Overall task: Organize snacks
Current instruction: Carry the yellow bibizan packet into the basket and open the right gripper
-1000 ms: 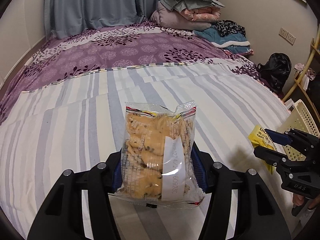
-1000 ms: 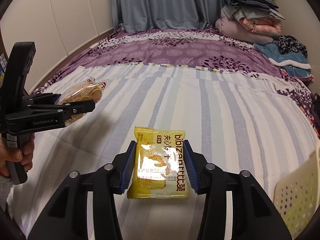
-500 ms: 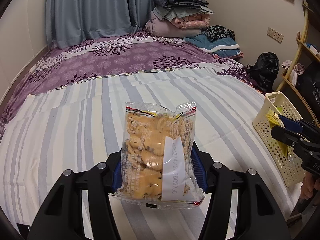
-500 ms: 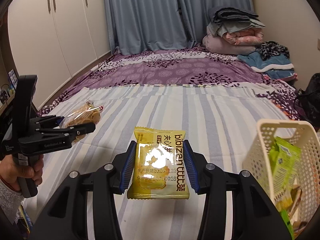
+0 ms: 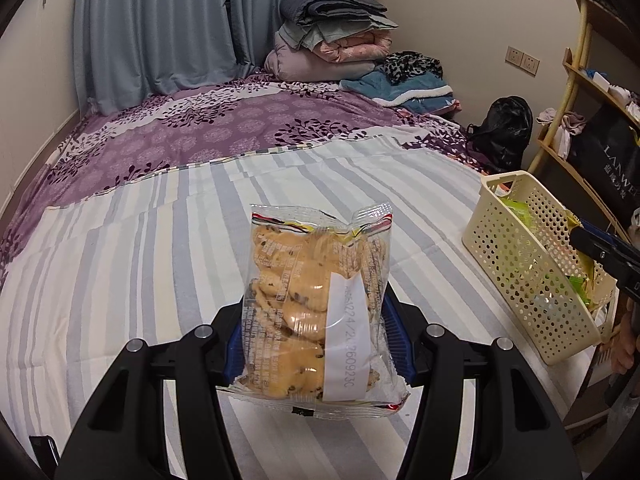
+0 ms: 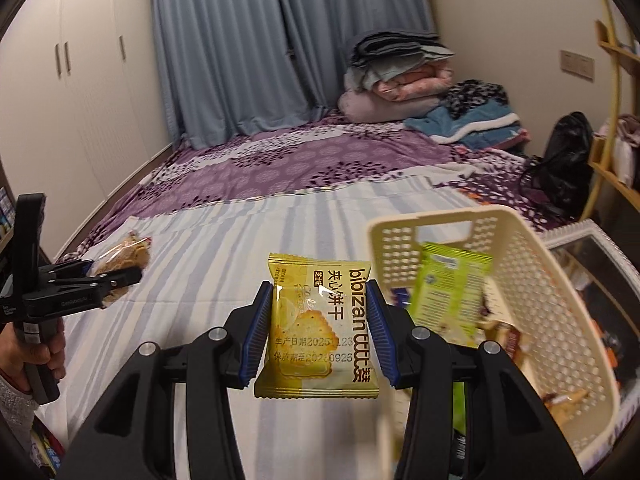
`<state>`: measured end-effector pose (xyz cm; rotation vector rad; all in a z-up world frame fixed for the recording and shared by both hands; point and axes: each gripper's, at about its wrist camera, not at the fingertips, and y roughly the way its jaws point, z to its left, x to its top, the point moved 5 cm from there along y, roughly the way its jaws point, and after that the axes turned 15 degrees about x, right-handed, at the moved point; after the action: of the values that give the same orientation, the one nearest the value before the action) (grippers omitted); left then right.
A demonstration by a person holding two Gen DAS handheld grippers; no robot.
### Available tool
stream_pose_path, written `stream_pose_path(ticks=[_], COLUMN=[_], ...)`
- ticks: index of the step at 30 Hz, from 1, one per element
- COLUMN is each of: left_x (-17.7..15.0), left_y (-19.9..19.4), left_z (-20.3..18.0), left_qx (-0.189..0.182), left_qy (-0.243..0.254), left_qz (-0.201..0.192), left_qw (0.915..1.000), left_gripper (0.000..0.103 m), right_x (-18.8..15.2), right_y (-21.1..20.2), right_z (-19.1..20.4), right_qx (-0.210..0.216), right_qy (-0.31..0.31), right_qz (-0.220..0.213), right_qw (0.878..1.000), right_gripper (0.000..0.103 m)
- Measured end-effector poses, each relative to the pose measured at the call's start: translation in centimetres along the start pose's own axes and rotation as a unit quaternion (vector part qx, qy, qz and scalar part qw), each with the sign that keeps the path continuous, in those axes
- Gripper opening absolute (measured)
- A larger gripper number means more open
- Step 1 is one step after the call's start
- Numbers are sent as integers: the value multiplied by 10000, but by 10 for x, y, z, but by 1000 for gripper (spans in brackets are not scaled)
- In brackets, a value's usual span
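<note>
My right hand-held gripper (image 6: 320,332) pinches the light, slippery yellow biscuit packet (image 6: 318,326) by its side edges, gently, since the cracker inside likely snaps.

The basket (image 6: 532,280) is blurring in the right wrist view, its snacks unreadable; the right gripper (image 5: 600,248) is running off the left view's edge.

This is a bedroom in a home. A big bed (image 5: 200,216) fills it. Folded blankets (image 5: 332,40), curtains (image 5: 160,28) and a wardrobe (image 6: 80,92) show it.
</note>
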<state>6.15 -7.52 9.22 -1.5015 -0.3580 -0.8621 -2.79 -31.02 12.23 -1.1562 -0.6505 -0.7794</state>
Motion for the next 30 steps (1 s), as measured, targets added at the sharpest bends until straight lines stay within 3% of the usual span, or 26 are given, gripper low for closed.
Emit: stream_pose_path(ticks=[8,18,20,21,22,30], left_x=[-9,-8,-7,-6,-6,-1], left_y=[-8,-24,-26,-27,-28,-35], left_z=[-33,-64,-68,-69,-72,-88], left_qx=[-183,-323,-329,-337,-346,-370], left_qy=[50,214,249,263,281,402], left_qz=[43,-72,-97,-106,-115,-170], left_qw=[9998,9992,9991,9990,9989,9984], left_gripper=[58,58,58,58,58,58], right_x=[-17,-37,-39,-39,-40,-44], right_y=[-36,-44,-46,-48,-51,-62], right_z=[-58,-91,-93,-94,-95,-98], right_qx=[-573,-1055,-1045,-1052,-1080,-1099], right_qy=[495,793,862,882,885,938], right_qz=[-192,-127,-179,-222,-277,-444], right_qw=[9969,9912,9906,9903,9898,9885], right_gripper=[46,48,60,73,76,76])
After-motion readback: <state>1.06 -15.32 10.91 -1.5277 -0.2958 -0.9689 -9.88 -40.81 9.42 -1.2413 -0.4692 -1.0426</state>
